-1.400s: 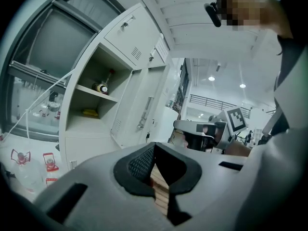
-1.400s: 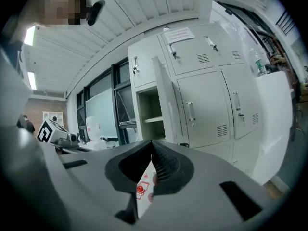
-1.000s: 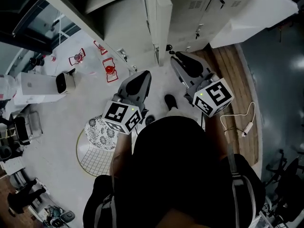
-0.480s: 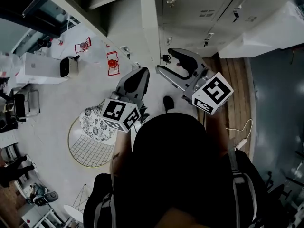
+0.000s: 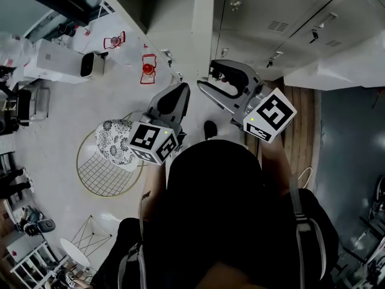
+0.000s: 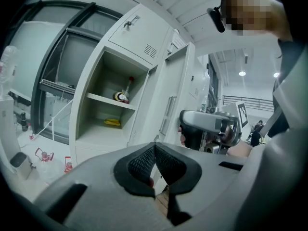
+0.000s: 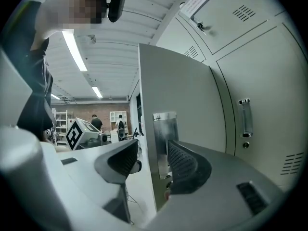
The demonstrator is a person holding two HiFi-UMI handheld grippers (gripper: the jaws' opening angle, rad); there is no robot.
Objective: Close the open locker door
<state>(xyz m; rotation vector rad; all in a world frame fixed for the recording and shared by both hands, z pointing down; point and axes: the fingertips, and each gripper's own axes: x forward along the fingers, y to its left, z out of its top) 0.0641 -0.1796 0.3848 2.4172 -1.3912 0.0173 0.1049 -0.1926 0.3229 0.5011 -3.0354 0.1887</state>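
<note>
The open locker door (image 5: 204, 23) shows edge-on at the top of the head view, a pale grey panel with a metal latch plate (image 7: 161, 138). My right gripper (image 5: 207, 76) points level at it, and its jaws straddle the door's free edge (image 7: 144, 105). Those jaws (image 7: 152, 160) have just been closing a little; a gap still shows beside the left pad (image 7: 126, 159). My left gripper (image 5: 179, 88) hangs shut and empty left of the door, its pads (image 6: 144, 160) meeting in a V. Past it stands the open compartment (image 6: 113, 114).
A bottle (image 6: 122, 95) and a yellow item (image 6: 113, 122) lie on the locker shelves. Closed lockers (image 5: 283, 17) run to the right. On the floor are a wire stool with patterned cushion (image 5: 114, 152), red stands (image 5: 147, 68) and a white box (image 5: 57, 59).
The right gripper's jaws have spread from nearly shut and now sit either side of the door edge. The head view has swung left. The left gripper has barely shifted.
</note>
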